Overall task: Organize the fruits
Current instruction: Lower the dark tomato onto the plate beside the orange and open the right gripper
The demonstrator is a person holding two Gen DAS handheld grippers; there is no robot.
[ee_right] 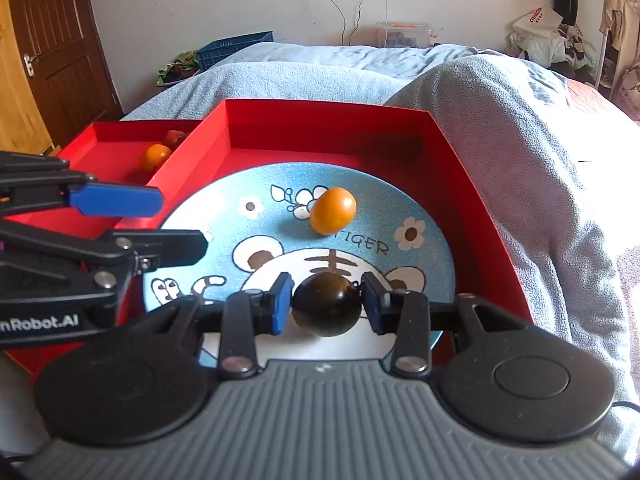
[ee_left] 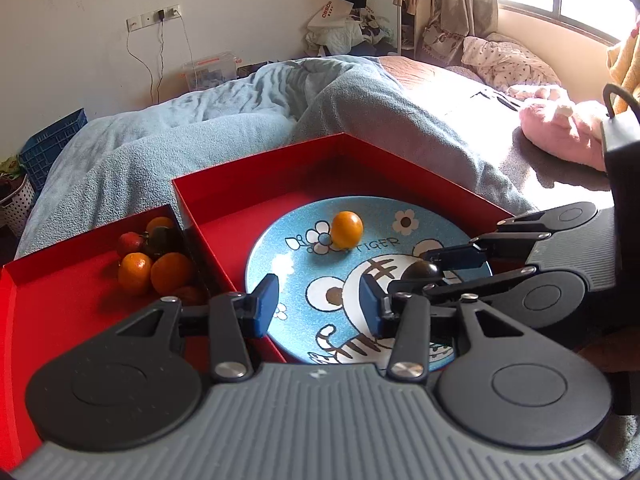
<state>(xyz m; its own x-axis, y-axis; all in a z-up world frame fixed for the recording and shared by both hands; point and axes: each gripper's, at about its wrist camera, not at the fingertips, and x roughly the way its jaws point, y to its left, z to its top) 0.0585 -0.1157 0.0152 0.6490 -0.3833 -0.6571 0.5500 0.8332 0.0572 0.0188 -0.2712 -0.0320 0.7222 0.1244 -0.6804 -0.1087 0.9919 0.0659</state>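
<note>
A blue tiger plate (ee_left: 280,256) (ee_right: 424,272) lies in a large red box (ee_left: 256,176) (ee_right: 328,120). An orange fruit (ee_left: 346,229) (ee_right: 333,210) sits on the plate's far part. My right gripper (ee_right: 326,304) (ee_left: 424,276) is shut on a dark round fruit (ee_right: 326,305) (ee_left: 421,270) just above the plate's near part. My left gripper (ee_left: 318,306) (ee_right: 180,220) is open and empty above the plate's left edge. A smaller red box (ee_left: 60,280) (ee_right: 116,136) to the left holds several orange, red and dark fruits (ee_left: 156,260) (ee_right: 158,156).
Both boxes rest on a bed with a rumpled blue blanket (ee_left: 224,128) (ee_right: 500,128). A pink plush (ee_left: 560,128) lies at the right. A blue crate (ee_right: 236,50) and a clear bin (ee_right: 404,34) stand by the far wall.
</note>
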